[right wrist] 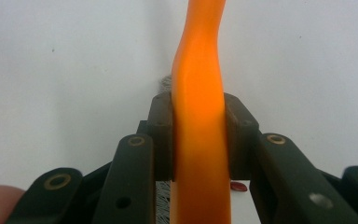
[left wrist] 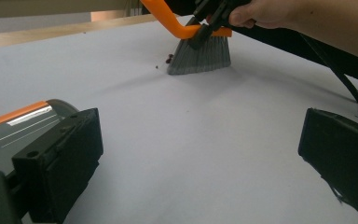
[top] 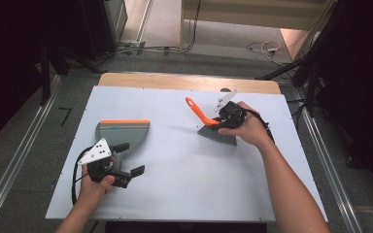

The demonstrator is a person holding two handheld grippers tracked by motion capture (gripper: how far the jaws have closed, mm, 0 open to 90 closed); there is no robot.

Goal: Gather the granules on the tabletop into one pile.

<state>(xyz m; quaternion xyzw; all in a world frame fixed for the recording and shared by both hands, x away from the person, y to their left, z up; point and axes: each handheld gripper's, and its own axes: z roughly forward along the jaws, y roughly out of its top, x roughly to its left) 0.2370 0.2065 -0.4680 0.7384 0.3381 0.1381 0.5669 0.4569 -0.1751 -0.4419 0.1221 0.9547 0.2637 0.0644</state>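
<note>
Brush [top: 212,127]: curved orange handle, grey bristles.

In the right gripper view the brush's orange handle [right wrist: 199,116] runs off both the top and bottom edges, and its bristles [right wrist: 164,84] peep out blurred behind the jaws. A small red speck [right wrist: 238,186] below is half hidden. In the left gripper view the dustpan [left wrist: 14,126] is cut off at the left edge, and the dark crumbs [left wrist: 168,59] beside the brush are too small to identify.

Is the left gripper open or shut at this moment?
Open. The left gripper shows its two black jaws far apart over the bare white table, nothing between them.
</note>
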